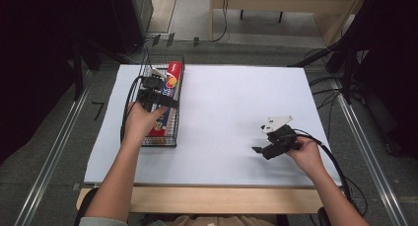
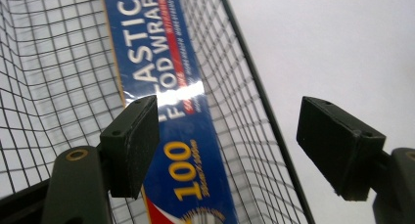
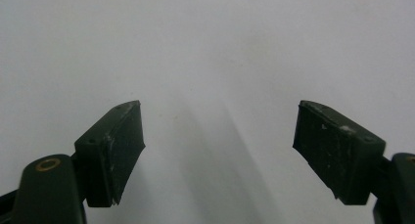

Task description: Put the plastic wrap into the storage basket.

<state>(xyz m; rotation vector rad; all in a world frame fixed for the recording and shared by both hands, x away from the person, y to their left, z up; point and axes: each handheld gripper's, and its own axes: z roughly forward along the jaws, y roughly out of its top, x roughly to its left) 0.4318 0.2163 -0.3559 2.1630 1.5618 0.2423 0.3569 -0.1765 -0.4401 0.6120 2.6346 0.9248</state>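
Lying in the wire basket [image 1: 173,137] at about 10 o'clock on the table [image 1: 226,127], the plastic wrap box [image 1: 171,80] runs its long axis from 6 toward 12 o'clock, parallel to the basket's long sides, with its red end toward the far rim. In the left gripper view the box [image 2: 166,101] shows its blue face with the lettering running along its length, pressed close against the basket's right-hand mesh wall [image 2: 235,116].

The left gripper [image 1: 153,95] hangs over the middle of the basket, its jaws spread wide and gripping nothing; no pad touches the box in the left gripper view, where one pad [image 2: 131,145] stands over the box and the other [image 2: 337,145] beyond the mesh wall, above bare table. The left hand [image 1: 140,121] covers the near part of the basket.

The right gripper [image 1: 263,147] rests at about 4 o'clock, well apart from the basket, jaws open and empty; the right gripper view has plain white table [image 3: 210,62] between its pads.

The basket sits just beside the table's left edge, its near end toward the front edge. From the basket's right wall to the right gripper the white surface lies bare. The mesh walls hem the box on all sides, leaving the way open from above.
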